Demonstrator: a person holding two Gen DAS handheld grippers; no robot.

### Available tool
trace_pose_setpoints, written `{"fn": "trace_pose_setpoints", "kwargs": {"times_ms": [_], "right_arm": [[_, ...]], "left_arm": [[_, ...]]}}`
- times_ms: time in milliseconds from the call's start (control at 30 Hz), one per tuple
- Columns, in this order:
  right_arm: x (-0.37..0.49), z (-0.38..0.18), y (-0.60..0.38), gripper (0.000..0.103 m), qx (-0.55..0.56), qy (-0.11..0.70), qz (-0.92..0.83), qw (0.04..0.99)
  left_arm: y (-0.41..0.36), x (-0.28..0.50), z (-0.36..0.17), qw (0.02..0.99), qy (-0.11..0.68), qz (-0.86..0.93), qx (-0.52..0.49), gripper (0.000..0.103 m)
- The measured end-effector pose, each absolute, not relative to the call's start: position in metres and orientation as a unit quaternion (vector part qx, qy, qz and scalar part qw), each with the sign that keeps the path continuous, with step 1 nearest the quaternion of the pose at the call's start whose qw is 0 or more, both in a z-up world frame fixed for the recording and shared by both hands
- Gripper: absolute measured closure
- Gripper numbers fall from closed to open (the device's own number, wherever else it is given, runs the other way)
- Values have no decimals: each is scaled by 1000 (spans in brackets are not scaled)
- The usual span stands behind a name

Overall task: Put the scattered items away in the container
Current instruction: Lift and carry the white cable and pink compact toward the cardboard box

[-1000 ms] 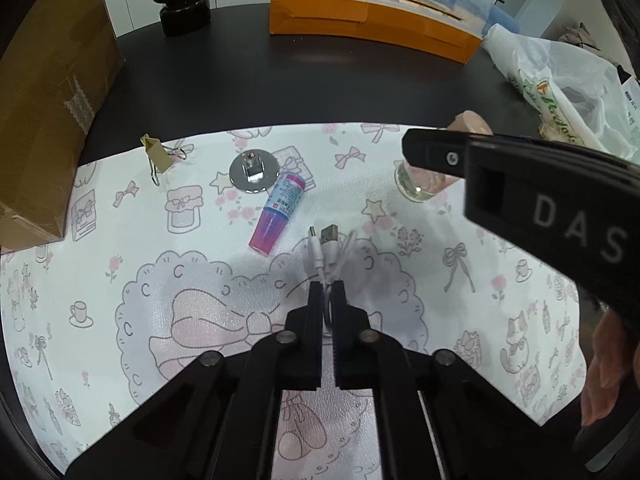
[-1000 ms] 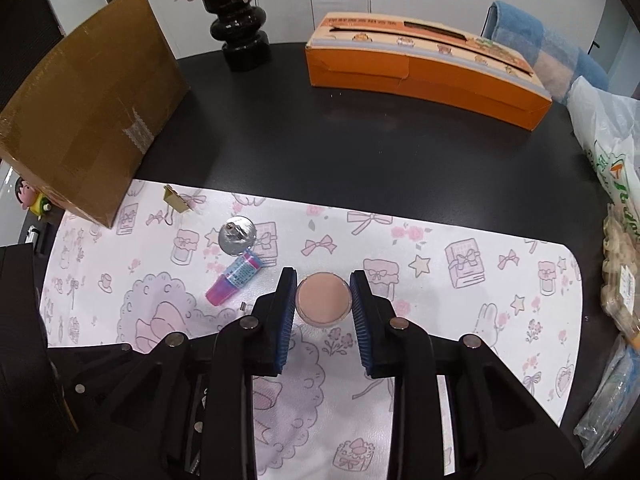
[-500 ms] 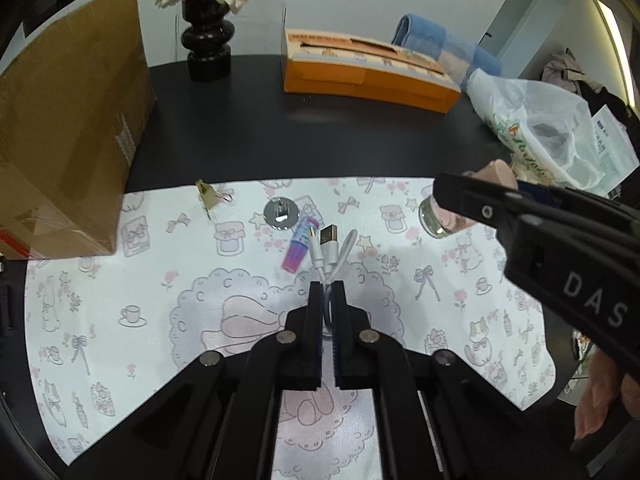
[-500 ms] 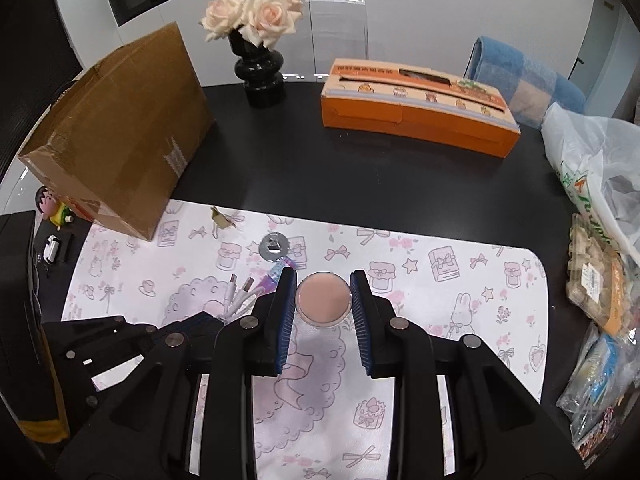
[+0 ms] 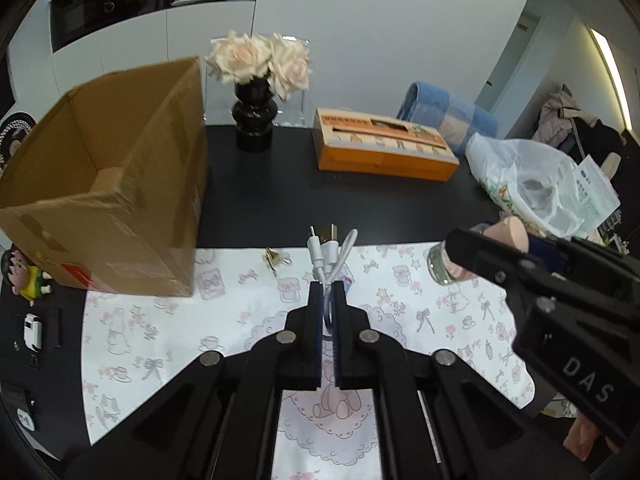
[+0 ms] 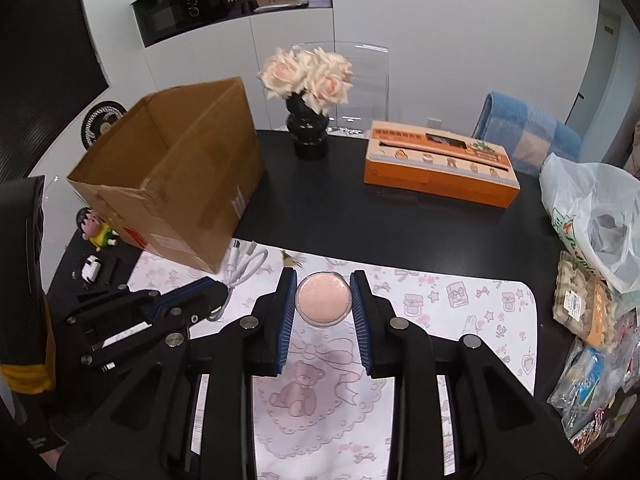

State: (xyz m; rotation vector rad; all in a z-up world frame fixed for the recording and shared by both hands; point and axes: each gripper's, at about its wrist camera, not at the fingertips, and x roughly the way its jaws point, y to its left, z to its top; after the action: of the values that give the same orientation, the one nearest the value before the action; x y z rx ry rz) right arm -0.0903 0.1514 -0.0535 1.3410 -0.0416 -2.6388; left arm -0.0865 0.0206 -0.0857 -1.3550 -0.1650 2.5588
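Both grippers are loaded and raised above the patterned mat [image 6: 472, 292] on the dark surface [image 6: 360, 208]. The left gripper [image 5: 328, 292] has its fingers clenched on a folded white cable [image 5: 330, 250], whose plugs stick up past the fingertips. The right gripper [image 6: 323, 298] holds a small round jar with a pink lid [image 6: 322, 298] between its blue pads, the fingers pressed on both sides of it.

The container seems to be the open cardboard box [image 6: 172, 172], which stands at the left of the surface, with its near corner on the edge of the mat. Neither item is over its opening; the cable is near the front corner of the box and the jar is further to the right. From here I cannot see the bottom of the box, so I cannot tell if something is already inside.

One small brass-coloured clip [image 5: 274, 259] lies on the mat just behind the cable. Some purple thing shows beside the left fingers, but it is mostly hidden. I judge the task is in the middle: two items are picked up but not dropped in, and at least the clip waits to be collected afterwards.
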Motion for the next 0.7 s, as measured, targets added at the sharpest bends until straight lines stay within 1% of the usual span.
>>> {"fn": "trace_pose_setpoints", "kwargs": {"times_ms": [267, 700], "right_arm": [[-81, -20, 130, 75, 433, -6, -896, 99], [-77, -7, 115, 75, 425, 2, -899, 106]], "left_arm": [[-1, -83, -55, 114, -61, 888, -441, 99], [-13, -83, -39, 118, -68, 894, -428, 99]]}}
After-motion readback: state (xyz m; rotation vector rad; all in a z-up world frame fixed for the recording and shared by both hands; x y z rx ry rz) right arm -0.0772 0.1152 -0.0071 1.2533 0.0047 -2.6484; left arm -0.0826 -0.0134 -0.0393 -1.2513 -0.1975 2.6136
